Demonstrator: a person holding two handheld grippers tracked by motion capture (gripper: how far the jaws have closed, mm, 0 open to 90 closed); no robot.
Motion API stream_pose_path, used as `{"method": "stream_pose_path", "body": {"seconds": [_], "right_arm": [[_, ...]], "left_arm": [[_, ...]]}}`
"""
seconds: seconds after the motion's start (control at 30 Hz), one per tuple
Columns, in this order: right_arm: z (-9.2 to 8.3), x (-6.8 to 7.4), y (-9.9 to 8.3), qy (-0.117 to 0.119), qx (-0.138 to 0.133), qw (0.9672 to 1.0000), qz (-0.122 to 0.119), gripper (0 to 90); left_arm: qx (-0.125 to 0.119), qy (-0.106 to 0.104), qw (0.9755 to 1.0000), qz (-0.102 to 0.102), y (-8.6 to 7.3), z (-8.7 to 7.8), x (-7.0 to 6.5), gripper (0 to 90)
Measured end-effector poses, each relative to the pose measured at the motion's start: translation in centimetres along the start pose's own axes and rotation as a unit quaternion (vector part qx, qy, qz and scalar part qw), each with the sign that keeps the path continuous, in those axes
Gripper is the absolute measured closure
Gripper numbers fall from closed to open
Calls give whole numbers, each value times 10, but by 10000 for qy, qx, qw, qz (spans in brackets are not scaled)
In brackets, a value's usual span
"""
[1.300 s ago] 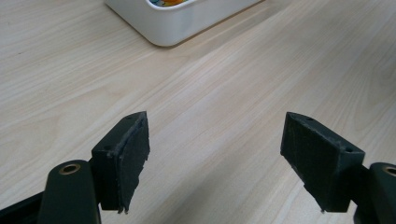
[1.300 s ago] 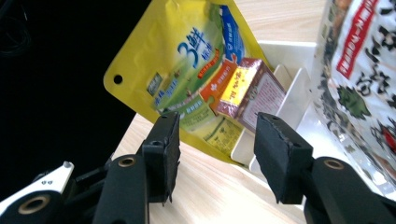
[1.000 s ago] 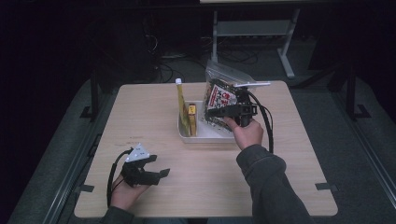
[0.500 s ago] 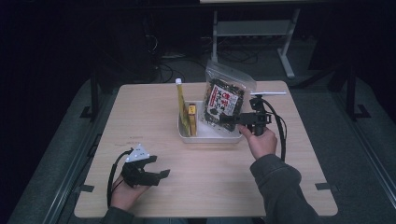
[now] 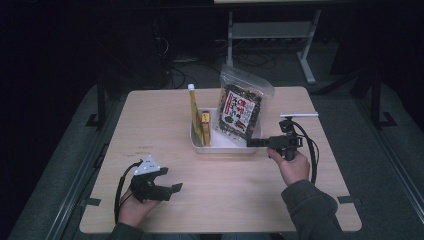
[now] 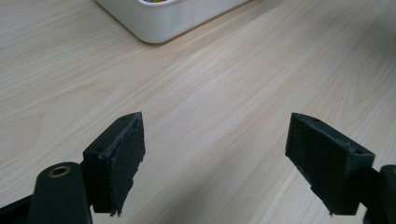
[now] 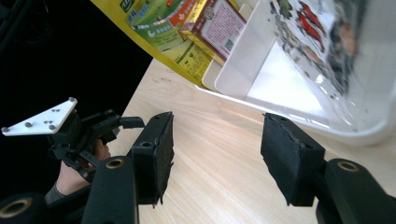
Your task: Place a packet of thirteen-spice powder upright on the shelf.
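Note:
A white tray (image 5: pixel 226 146) stands mid-table. In it a clear snack bag (image 5: pixel 241 111) with a dark printed label leans upright at the right, with a tall yellow pouch (image 5: pixel 193 114) and a small yellow-red box (image 5: pixel 205 128) at the left. My right gripper (image 5: pixel 256 142) hovers just right of the tray's near corner, pointing left. It is open, its jaws have just been opening, and nothing is between them (image 7: pixel 217 121). The bag (image 7: pixel 322 42) and tray (image 7: pixel 299 116) lie just beyond them. My left gripper (image 5: pixel 172 188) rests open on the table at the near left, over bare wood (image 6: pixel 217 119).
The wooden table (image 5: pixel 225 205) has bare surface in front of the tray and on both sides. The tray's corner (image 6: pixel 163 23) is far ahead of the left jaws. Beyond the table, on the dark floor, stand a metal frame (image 5: pixel 270 30) and cables.
The right gripper has drawn back from the snack bag towards the near right and sunk lower. The bag now stands free, leaning in the tray. The left gripper has not moved.

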State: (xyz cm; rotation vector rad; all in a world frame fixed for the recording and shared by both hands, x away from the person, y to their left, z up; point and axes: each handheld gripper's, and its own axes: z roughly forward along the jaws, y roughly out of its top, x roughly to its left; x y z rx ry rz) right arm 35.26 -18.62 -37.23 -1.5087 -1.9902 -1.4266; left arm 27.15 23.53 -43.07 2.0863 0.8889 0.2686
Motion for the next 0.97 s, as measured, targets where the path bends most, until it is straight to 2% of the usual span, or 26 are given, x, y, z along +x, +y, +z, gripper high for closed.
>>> {"method": "stream_pose_path", "body": {"seconds": [0.43, 0.7, 0.9, 0.97], "right_arm": [[-20, -28, -28, 139, -86, 9997, 199, 401], [-29, -42, -47, 135, -107, 9996, 208, 392], [-25, -46, -56, 69, 17, 9999, 121, 370], [-23, -43, -58, -3, 38, 10000, -37, 366]], "left_arm": [[21, -41, 10000, 9, 0, 2, 0, 180], [49, -70, 10000, 3, -1, 5, -1, 180], [44, -82, 10000, 8, 0, 5, 0, 180], [29, -111, 9999, 18, 1, 5, 0, 179]]}}
